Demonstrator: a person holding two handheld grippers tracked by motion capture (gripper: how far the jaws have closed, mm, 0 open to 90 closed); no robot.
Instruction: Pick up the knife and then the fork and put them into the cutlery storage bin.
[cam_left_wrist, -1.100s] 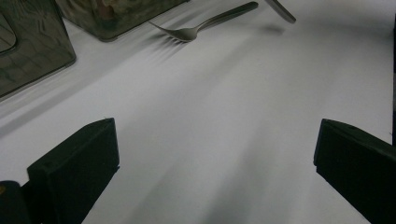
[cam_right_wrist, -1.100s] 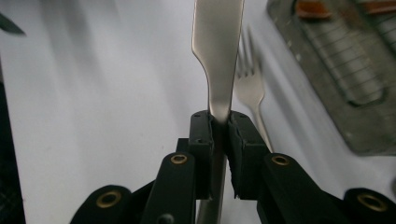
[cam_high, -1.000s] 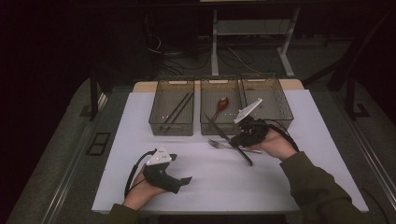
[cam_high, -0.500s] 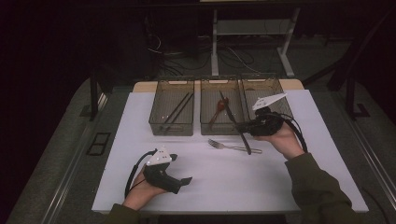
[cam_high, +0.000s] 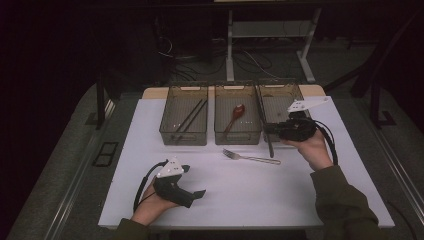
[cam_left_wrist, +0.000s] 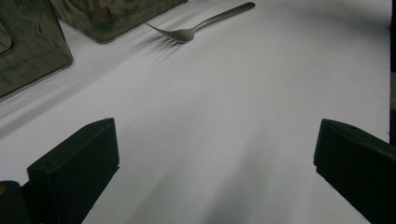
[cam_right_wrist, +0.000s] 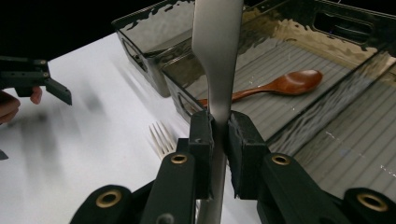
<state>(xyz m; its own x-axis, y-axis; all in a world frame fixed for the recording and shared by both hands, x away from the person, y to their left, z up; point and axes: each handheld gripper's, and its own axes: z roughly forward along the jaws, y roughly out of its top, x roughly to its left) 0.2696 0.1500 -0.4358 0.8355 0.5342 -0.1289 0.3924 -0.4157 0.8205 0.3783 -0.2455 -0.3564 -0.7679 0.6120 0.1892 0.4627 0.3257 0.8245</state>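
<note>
My right gripper is shut on a metal table knife, held just in front of the right-hand bin, the knife lying across the bin's left edge. In the right gripper view the pads pinch the flat knife, which rises out the top. A metal fork lies on the white tabletop below the middle bin; its tines show beside my jaws. My left gripper rests open at the front left, nothing between its jaws, the fork far ahead.
Three clear smoky bins stand in a row at the back. The left bin holds dark chopsticks, the middle bin a wooden spoon. The white table has free room across its front half.
My right gripper has carried the knife to the right and away from me, from above the fork to the front of the right-hand bin. The left gripper has stayed put.
</note>
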